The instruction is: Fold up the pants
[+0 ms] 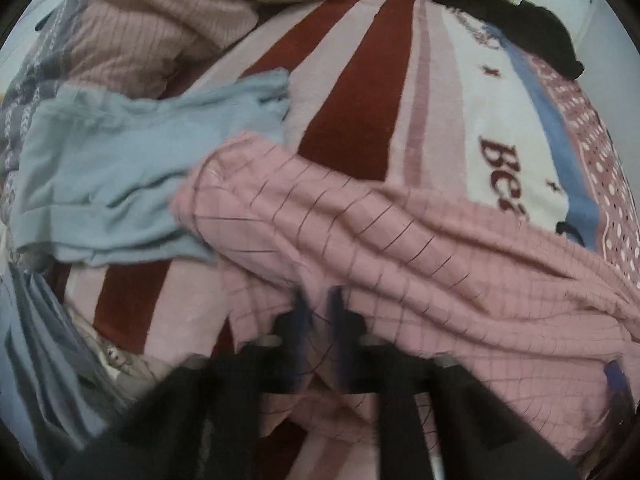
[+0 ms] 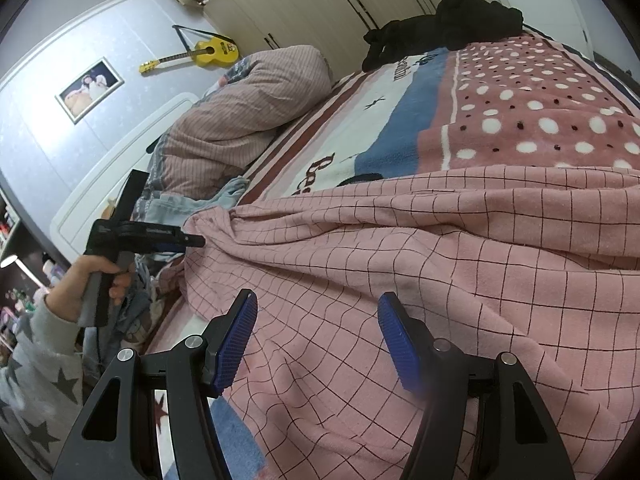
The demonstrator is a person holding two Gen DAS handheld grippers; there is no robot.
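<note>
Grab step, judged: the left gripper [image 2: 192, 241] had its jaws pressed together on the far-left edge of the pink grid-checked cotton pants [image 2: 400, 264], pinching fabric there as far as the blur allowed. The right gripper [image 2: 316, 336] hovered near, jaws spread, nothing between them. Next move likely needed a second pinch, then lifting the edge across. The pants lay rumpled, unfolded, across the striped fleece bed blanket [image 1: 360, 92].

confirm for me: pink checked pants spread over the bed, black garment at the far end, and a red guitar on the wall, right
Not quite: the guitar on the wall is yellow, not red, as the right wrist view shows. The rest holds: the pink checked pants lie over the bed and the black garment sits at the far end.
</note>
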